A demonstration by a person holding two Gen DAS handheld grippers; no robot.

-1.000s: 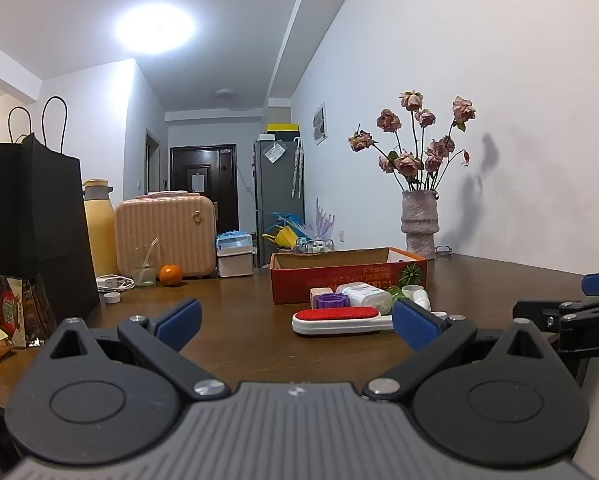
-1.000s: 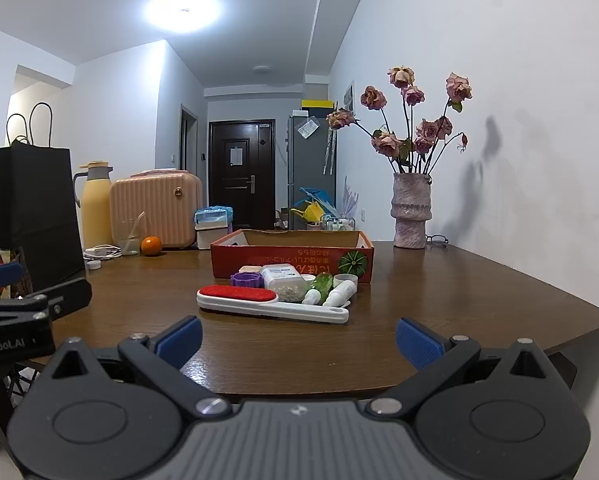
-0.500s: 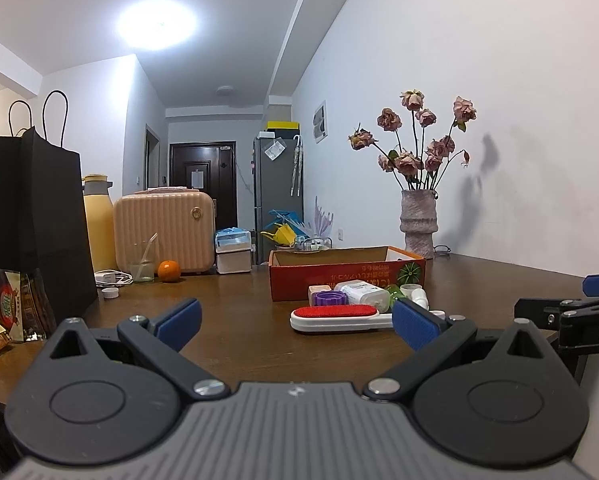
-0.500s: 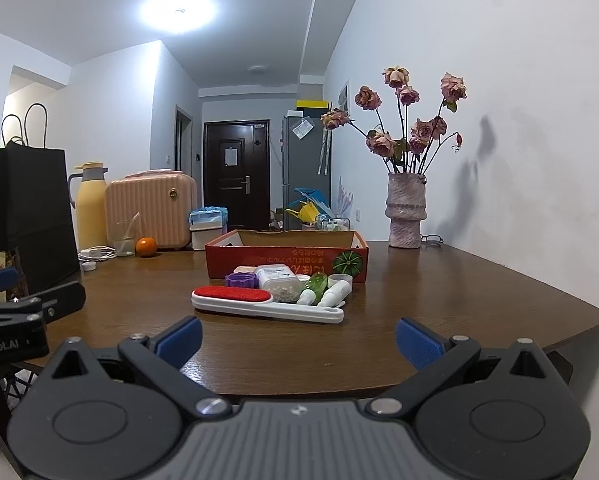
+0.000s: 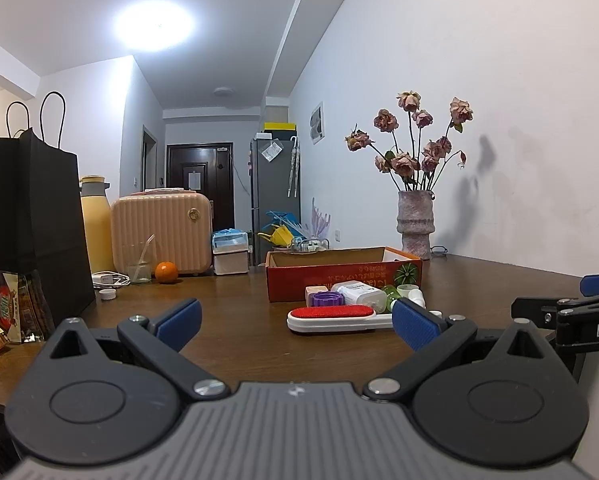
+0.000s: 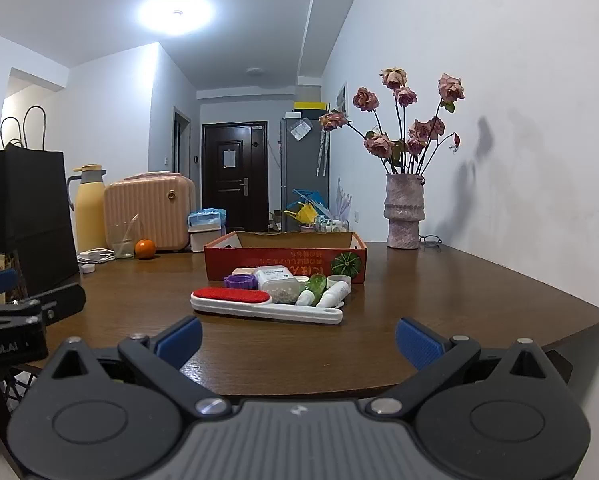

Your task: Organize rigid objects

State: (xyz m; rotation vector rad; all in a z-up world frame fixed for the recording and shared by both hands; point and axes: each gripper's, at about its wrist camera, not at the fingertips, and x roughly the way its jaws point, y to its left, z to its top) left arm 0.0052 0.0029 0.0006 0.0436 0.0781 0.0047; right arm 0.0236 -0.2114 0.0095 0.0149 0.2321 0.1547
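Observation:
A red cardboard box (image 6: 285, 258) stands mid-table, open at the top. In front of it lie a white lint brush with a red pad (image 6: 259, 304), a purple lid (image 6: 240, 281), a white pill bottle (image 6: 277, 285), a green bottle (image 6: 317, 283) and small white tubes (image 6: 333, 294). The same group shows in the left wrist view: box (image 5: 341, 274), brush (image 5: 333, 317). My left gripper (image 5: 295, 322) is open and empty, short of the brush. My right gripper (image 6: 297, 340) is open and empty at the table's near edge.
A vase of dried roses (image 6: 404, 216) stands at the back right by the wall. At the back left are a black paper bag (image 5: 31, 216), a yellow flask (image 5: 96, 228), a pink case (image 5: 161, 234), a glass (image 5: 139, 266), an orange (image 5: 166, 272) and snack packs (image 5: 3, 316).
Both grippers have moved slightly forward toward the objects, which look a little larger. Both stay open and empty.

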